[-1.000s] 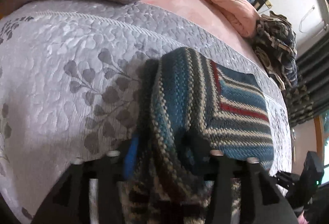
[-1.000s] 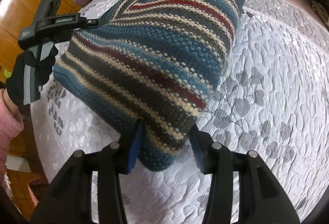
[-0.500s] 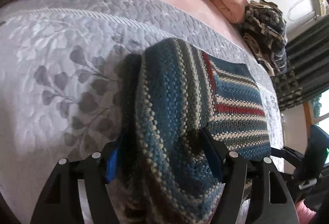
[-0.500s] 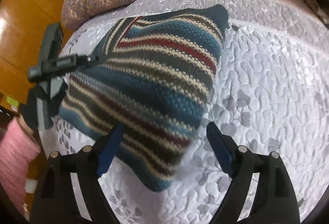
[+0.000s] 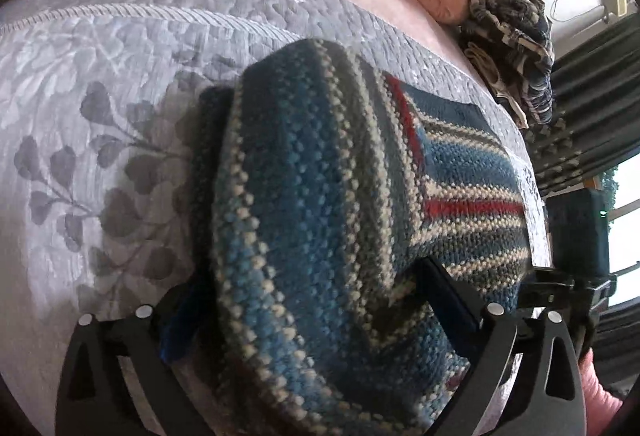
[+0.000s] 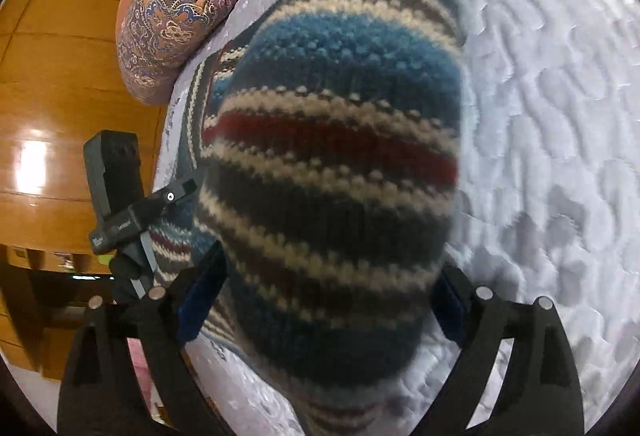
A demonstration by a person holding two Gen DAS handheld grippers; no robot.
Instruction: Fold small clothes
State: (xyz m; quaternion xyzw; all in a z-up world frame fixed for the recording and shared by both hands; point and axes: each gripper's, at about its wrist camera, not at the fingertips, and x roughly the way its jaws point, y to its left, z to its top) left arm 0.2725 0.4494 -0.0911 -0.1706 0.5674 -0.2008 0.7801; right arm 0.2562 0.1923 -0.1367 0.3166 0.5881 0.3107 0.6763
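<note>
Striped knit (image 5: pixel 320 236), both tools spread, no legible writing

Both sets of fingers have spread apart since a second ago. The left gripper (image 5: pixel 308 312) now straddles the striped knit (image 5: pixel 360 203) loosely, and the right gripper (image 6: pixel 320 304) has moved in close, knit bulging between its fingers, seemingly unpinched.

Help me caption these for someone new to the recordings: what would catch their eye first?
The striped knit garment fills the centre of both views, a thick blue, cream and red fold lying on the grey leaf-patterned bedspread. Both the left gripper and the right gripper stand wide open around its near edge. Next, the bright paisley quilt stands out at the bed's far end.
</note>
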